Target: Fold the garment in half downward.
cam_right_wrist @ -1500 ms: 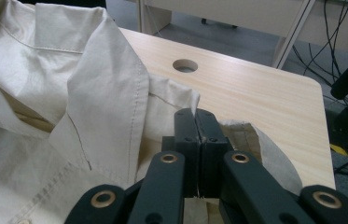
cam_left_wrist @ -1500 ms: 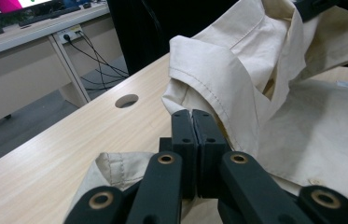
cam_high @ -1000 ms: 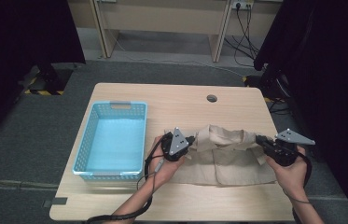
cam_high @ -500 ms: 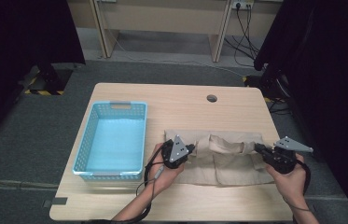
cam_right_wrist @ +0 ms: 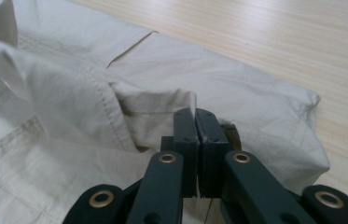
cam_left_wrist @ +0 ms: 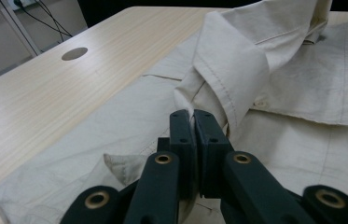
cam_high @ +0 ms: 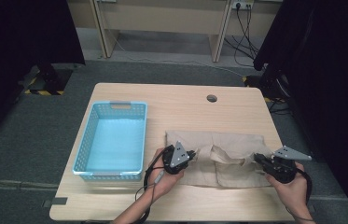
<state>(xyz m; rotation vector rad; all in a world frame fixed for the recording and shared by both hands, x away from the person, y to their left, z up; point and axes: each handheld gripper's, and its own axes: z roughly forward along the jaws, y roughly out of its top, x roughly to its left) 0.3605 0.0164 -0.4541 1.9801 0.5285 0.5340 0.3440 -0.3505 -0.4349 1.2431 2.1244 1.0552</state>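
Beige garment [cam_high: 218, 156] lies folded on the near right part of your wooden table [cam_high: 176, 100], well right of the light blue basket [cam_high: 113, 140], which stands beside it on the left. Your left gripper [cam_high: 191, 155] sits at the cloth's left edge; in the left gripper view its jaws are clenched on a thin fold of fabric [cam_left_wrist: 192, 116], a hemmed flap [cam_left_wrist: 230, 70] rising just beyond them. These jaws have just been easing apart a little, cloth between them. Your right gripper [cam_high: 258, 159] is at the right edge, jaws clamped on a pinched ridge of cloth [cam_right_wrist: 194, 106] in its own view. Round hole [cam_high: 212, 98] in the tabletop lies beyond the garment.
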